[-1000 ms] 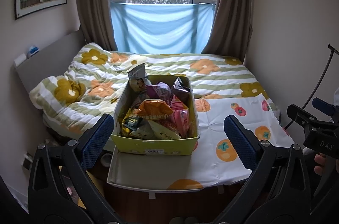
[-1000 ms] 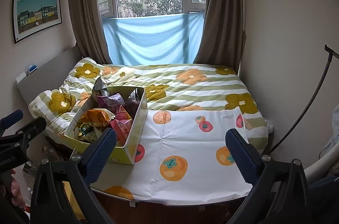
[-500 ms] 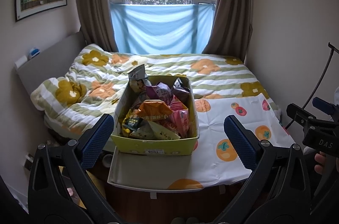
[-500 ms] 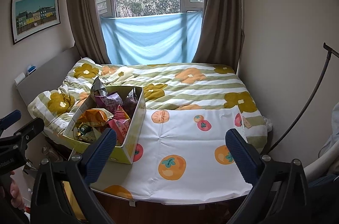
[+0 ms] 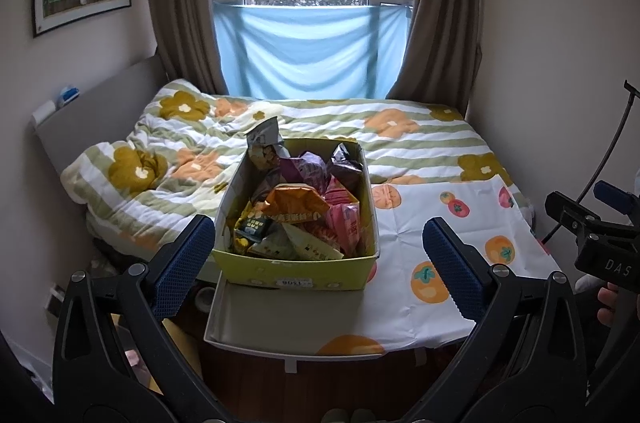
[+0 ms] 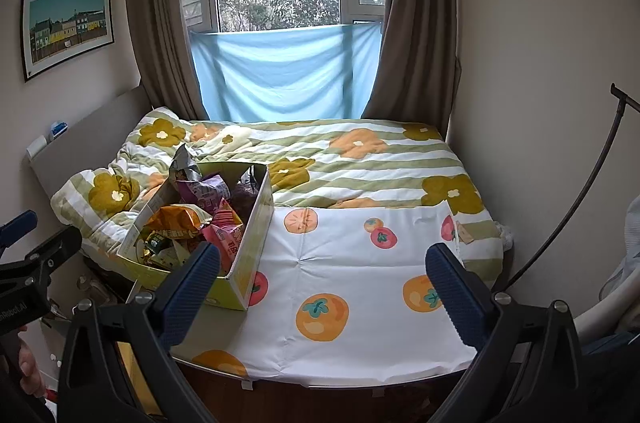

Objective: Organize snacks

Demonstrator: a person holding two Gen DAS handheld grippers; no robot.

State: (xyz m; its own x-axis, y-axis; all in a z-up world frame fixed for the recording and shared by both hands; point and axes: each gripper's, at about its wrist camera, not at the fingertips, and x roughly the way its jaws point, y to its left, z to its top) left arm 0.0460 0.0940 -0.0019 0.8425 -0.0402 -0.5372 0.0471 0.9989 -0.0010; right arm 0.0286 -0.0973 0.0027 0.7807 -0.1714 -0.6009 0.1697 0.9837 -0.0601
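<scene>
- Snacks (image 5: 304, 211) fill a yellow-green cardboard box (image 5: 296, 269) that stands at the near left of a cloth-covered table, straight ahead of the left gripper (image 5: 318, 259).
- Left gripper: fingers spread wide, blue pads (image 5: 182, 265) apart with nothing between them; it hangs short of the box's near wall and touches nothing.
- Right gripper (image 6: 320, 287): likewise released, pads (image 6: 454, 289) wide apart and holding nothing, poised over the near edge of the table, to the right of the box (image 6: 248, 251).
- Each gripper shows at the edge of the other's view, with part of the person's hand (image 5: 610, 307) under it.
- Inside the box the packets lie loosely piled: an orange bag (image 5: 294, 203) on top in the middle, pink packs (image 5: 346, 219) to its right, purple bags (image 5: 310, 167) behind, a dark green-and-yellow pack (image 5: 250, 227) at the front left, and a grey-silver bag (image 5: 264, 143) sticking up above the far left rim.
- A white label with printed digits sits on the box's near wall.
- White cloth with orange persimmon prints (image 6: 360, 263) covers the table; the stretch to the right of the box is bare.
- Beyond the table lies a bed with a green-striped floral quilt (image 6: 340, 159).
- Behind the bed, a blue sheet (image 6: 284, 71) hangs across the lower window between brown curtains (image 6: 416, 15).
- A framed picture of coloured houses (image 6: 66, 25) hangs on the left wall.
</scene>
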